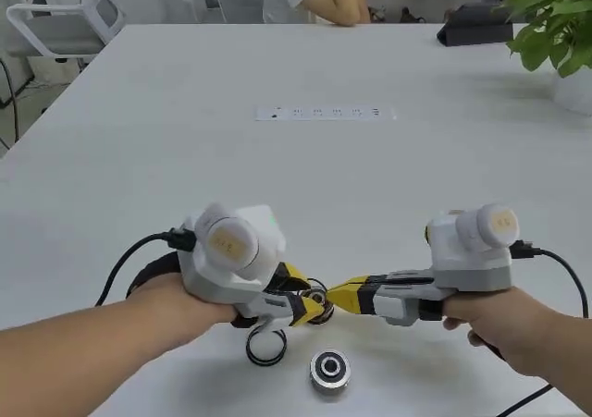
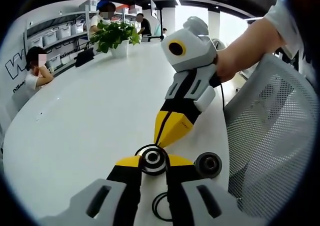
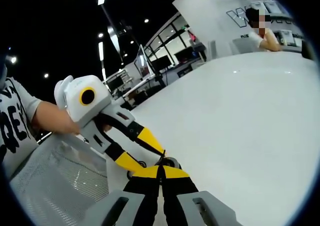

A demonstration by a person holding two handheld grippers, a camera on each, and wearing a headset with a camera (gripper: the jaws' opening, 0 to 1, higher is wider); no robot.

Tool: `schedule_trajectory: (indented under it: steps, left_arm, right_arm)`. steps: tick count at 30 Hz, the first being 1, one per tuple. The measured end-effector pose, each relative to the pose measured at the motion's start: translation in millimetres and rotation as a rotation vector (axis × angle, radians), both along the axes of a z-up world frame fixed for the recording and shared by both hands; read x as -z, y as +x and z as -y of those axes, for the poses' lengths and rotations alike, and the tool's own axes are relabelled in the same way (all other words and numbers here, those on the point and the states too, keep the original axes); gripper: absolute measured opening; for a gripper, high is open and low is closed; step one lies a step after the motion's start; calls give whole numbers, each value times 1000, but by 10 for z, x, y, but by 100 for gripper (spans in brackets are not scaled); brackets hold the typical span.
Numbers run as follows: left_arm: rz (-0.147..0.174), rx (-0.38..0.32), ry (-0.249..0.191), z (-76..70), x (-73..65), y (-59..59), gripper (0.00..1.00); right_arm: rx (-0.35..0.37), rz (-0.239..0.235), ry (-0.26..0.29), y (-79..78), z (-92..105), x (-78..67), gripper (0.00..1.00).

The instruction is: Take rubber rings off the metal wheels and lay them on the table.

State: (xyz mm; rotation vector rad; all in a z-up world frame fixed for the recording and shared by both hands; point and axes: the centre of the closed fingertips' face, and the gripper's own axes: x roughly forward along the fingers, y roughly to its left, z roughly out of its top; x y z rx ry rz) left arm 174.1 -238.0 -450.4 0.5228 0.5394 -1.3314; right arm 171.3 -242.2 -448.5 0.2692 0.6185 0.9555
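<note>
Two hand-held grippers meet low over the near part of the wide white surface (image 1: 277, 167). The left hand-held gripper (image 1: 305, 308) is closed on a small round metal wheel (image 2: 153, 159) and holds it by its sides just above the surface. The right hand-held gripper (image 3: 160, 170) has its yellow jaws pressed together, and their tip touches the rim of this held wheel. Whether a bit of the black rubber around the wheel is caught between them is too small to tell. One thin black rubber ring (image 1: 266, 345) already lies flat on the surface just below the left hand-held gripper. A second metal wheel (image 1: 329, 369) lies near it, apart from both grippers.

I judge that the risk is in the pull. If the right jaws hold only a thin edge of rubber, it can slip out and snap back onto the wheel. If the pull is strong and the left grip is weak, the wheel can turn or jump out of the jaws, then fall and roll toward the edge of the surface. A ring that comes free suddenly can also fly off and miss the surface. The loose ring and the second wheel lie close below, so a dropped wheel may knock them.
</note>
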Motion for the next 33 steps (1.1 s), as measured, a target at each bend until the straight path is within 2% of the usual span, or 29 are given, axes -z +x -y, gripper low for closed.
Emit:
schedule_trajectory:
  steps: [4, 7, 16, 33]
  left_arm:
    - [0, 3, -8, -30, -37, -7, 16]
    - [-3, -10, -24, -54, -84, 12, 23]
    - [-2, -13, -40, -175, -197, -1, 29]
    - [-15, -27, -86, -451, -431, -120, 41]
  right_arm:
    - [-2, 0, 4, -7, 0, -12, 0]
    - [2, 2, 10, -1, 4, -28, 0]
    - [5, 9, 24, 4, 11, -90, 0]
    - [-39, 27, 47, -56, -131, -228, 0]
